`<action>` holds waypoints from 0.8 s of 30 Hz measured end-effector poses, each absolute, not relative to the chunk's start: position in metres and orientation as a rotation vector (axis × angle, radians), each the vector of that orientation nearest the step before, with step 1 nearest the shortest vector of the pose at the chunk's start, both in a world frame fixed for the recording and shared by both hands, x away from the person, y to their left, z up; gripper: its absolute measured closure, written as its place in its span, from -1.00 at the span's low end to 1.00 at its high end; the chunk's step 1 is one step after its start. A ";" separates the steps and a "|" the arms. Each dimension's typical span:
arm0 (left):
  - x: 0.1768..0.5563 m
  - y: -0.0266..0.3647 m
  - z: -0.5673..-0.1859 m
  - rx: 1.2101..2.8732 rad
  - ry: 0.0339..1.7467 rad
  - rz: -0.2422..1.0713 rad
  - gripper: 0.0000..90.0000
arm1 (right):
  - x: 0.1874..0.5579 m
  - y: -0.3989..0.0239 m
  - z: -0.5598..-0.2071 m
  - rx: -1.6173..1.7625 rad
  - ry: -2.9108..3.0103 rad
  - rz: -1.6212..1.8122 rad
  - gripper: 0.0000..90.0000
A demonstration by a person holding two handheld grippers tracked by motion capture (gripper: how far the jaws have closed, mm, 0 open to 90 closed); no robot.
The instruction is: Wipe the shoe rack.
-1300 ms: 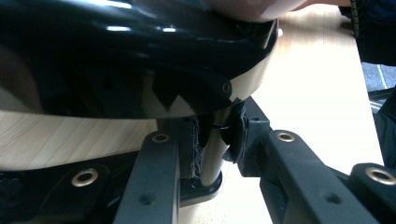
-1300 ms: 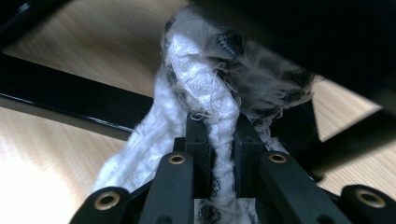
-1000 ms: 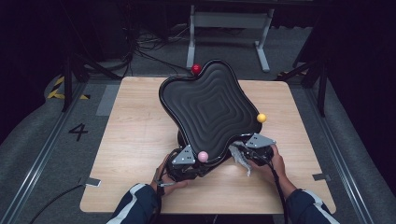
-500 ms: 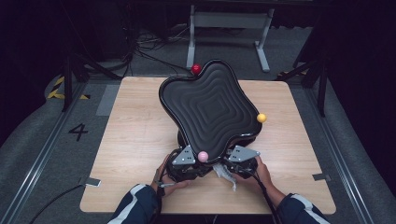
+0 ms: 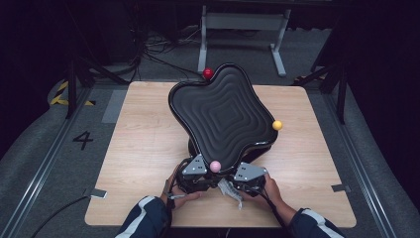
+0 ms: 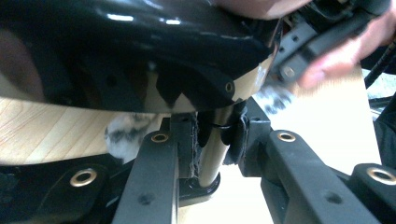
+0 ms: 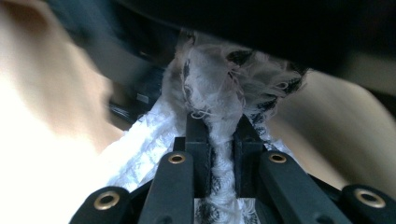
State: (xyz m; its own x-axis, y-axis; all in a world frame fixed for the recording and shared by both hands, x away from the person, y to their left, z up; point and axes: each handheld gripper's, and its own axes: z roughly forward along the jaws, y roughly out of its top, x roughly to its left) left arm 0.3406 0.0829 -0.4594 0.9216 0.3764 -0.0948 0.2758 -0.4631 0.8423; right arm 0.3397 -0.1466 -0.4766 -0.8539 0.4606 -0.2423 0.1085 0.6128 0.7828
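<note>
Both tongs are seen clamped at the near edge of the black wavy tray [image 5: 223,114], which is tilted above the wooden table [image 5: 143,148]. Left gripper [image 5: 195,173] is closed narrowly on a slim pale post [image 6: 212,149] under the tray's near lobe, and the tray appears to be held up there. Right gripper [image 7: 219,135] is pinched shut on a white lacy cloth [image 7: 210,70], bunched up just below the tray's dark underside. From the right gripper the tray's underside lies straight ahead and slightly above, almost touching the cloth, so the right hand [image 5: 262,186] is judged the nearer one for a wipe along that underside. The tray's long axis runs from the near lobe away toward the far left corner. Three small balls sit on the tray's rim: a pink ball [image 5: 215,166] between the grippers, a yellow ball [image 5: 277,125] at the right lobe, a red ball [image 5: 208,73] at the far lobe. Beyond the tray, dark floor and a grey metal stand [image 5: 242,22] are seen.
</note>
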 end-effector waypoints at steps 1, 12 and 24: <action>0.341 0.083 -0.460 2.079 0.466 0.126 0.63 | 0.346 -0.155 -0.476 0.481 2.398 1.102 0.79; 0.341 0.083 -0.459 2.077 0.474 0.117 0.63 | 0.389 -0.229 -0.476 0.754 2.241 0.922 0.79; 0.339 0.082 -0.459 2.079 0.479 0.131 0.63 | 0.393 -0.242 -0.479 0.831 2.202 0.899 0.80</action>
State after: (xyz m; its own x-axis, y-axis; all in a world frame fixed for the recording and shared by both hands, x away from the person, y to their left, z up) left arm 0.3393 0.0820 -0.4591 0.9172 0.3862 -0.0975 0.2831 -0.4599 0.8416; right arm 0.3928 -0.2415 -0.4785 -0.6153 0.7307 -0.2957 0.3148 0.5717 0.7577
